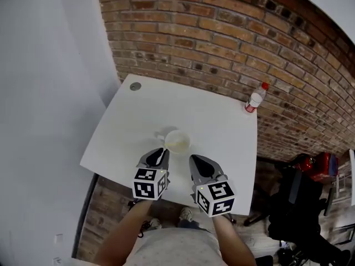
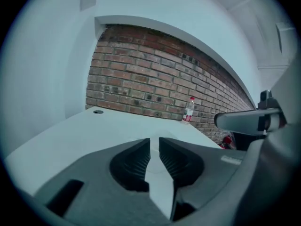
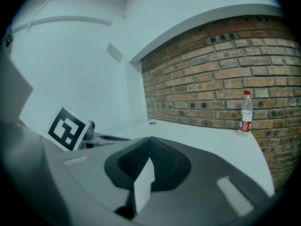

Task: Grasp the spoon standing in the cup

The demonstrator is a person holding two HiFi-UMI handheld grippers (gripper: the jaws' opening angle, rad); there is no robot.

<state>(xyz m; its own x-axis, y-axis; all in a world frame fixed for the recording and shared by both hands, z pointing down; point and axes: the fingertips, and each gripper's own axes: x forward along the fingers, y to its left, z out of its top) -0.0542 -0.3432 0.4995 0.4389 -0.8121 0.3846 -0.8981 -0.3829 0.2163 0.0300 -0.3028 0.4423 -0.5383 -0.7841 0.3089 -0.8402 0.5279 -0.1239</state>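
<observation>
A pale cup (image 1: 178,142) with its handle to the left stands near the front of the white table (image 1: 216,121). A thin white spoon (image 1: 161,156) slants out over the cup's near-left rim. My left gripper (image 1: 162,151) sits at that rim, its jaws drawn to a narrow slit on the spoon's handle. The left gripper view (image 2: 154,139) shows the slit, but the jaws hide the cup. My right gripper (image 1: 195,158) hovers just right of the cup, shut with nothing in it, its tips touching (image 3: 150,139).
A plastic bottle (image 1: 255,100) with a red cap stands at the table's far right corner, against the brick wall. A round grommet (image 1: 135,86) marks the far left corner. A black chair (image 1: 302,204) and a red object (image 1: 319,165) stand on the floor to the right.
</observation>
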